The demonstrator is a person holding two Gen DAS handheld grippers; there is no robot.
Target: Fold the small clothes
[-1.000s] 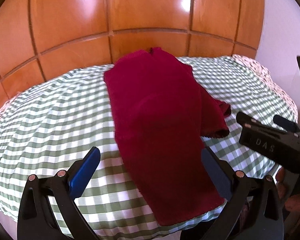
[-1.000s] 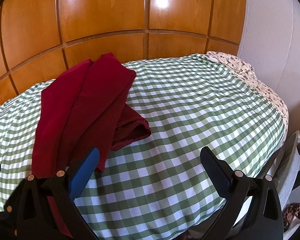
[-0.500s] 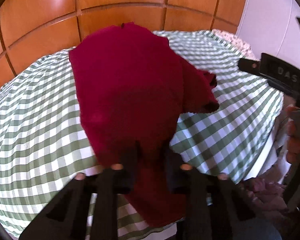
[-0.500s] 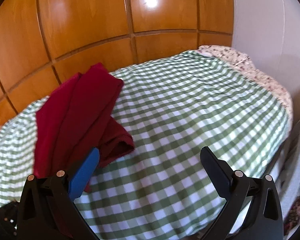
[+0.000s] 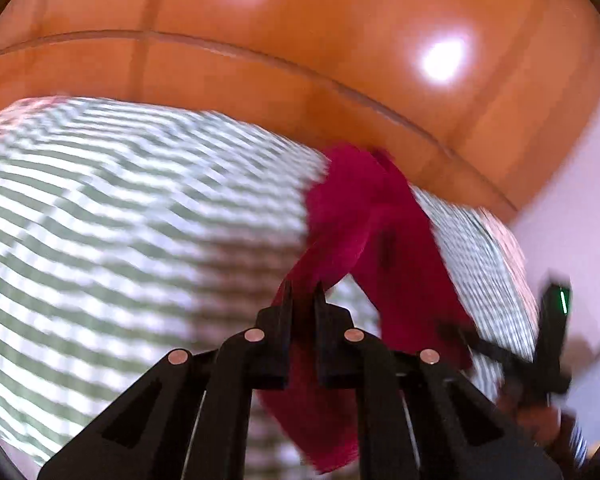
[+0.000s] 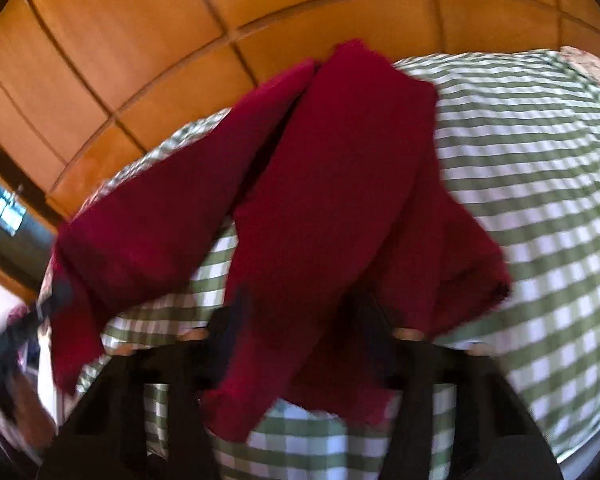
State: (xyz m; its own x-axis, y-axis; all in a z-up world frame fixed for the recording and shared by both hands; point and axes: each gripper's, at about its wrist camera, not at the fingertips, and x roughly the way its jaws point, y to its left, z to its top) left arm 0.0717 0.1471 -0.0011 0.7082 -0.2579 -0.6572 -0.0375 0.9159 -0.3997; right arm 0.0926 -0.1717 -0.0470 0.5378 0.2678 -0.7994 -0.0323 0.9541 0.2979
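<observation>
A dark red garment (image 5: 364,216) lies partly raised off the green-and-white checked bed cover (image 5: 100,220). My left gripper (image 5: 302,294) is shut on one end of it, and the cloth stretches up from the bed to the pinched fingers. In the right wrist view the garment (image 6: 340,160) splits into two long parts. One runs left to the left gripper (image 6: 54,294), the other runs down between the jaws of my right gripper (image 6: 304,320). Those jaws are closing around the cloth. Blur hides whether the pads press on it.
A glossy orange wooden panelled wall (image 5: 300,40) rises behind the bed. A white wall (image 5: 572,220) stands at the right. A floral sheet (image 6: 592,64) shows at the bed's far right corner. A hand (image 5: 540,412) holds the right gripper (image 5: 548,340).
My left gripper shut on the garment's near end, then swung away with it and lifted it. My right gripper moved left over the garment, and its jaws narrowed around the cloth.
</observation>
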